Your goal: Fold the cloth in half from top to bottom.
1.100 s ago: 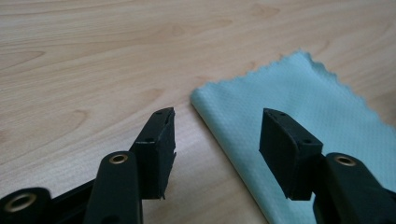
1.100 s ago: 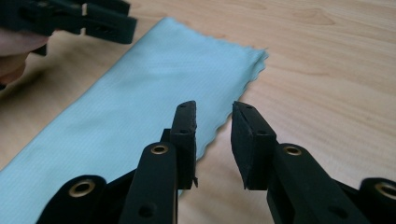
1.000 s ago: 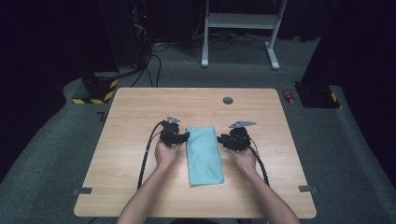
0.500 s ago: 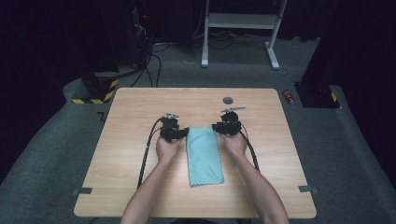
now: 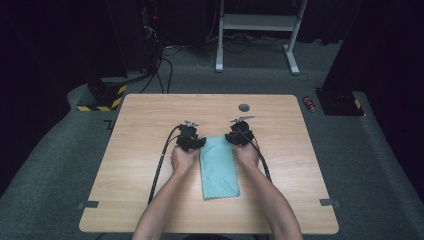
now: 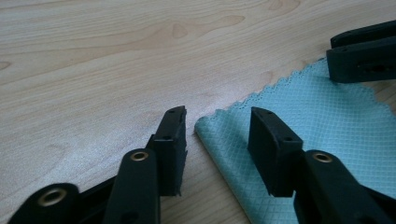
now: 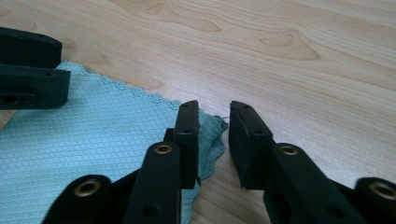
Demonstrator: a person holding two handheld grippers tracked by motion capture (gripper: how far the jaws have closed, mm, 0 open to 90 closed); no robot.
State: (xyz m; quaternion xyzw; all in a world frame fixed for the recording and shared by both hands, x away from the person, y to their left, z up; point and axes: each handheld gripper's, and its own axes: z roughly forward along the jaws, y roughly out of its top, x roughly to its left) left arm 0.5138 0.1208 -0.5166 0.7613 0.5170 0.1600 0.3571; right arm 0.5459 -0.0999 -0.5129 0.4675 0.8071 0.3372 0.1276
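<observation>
two far corners of the teal cloth (image 5: 218, 166), lying mid-table, want pinching together. left gripper (image 6: 215, 135) gapes astride its corner; right gripper (image 7: 214, 135) stands parted too, one jaw on the cloth. lower both so the fabric sits between jaws, then close. only a grommet (image 5: 244, 107) lies beyond, clear.

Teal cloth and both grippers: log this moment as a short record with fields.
cloth: teal folded microfibre cloth with scalloped edge, flat on the light wooden table
left gripper: open, one of its fingers over the cloth's near corner, the other over bare wood
right gripper: open, straddling the cloth's other far corner
grip: neither closed on the cloth yet
hands: both low at the cloth's far end
also on table: small dark round disc near the far edge
</observation>
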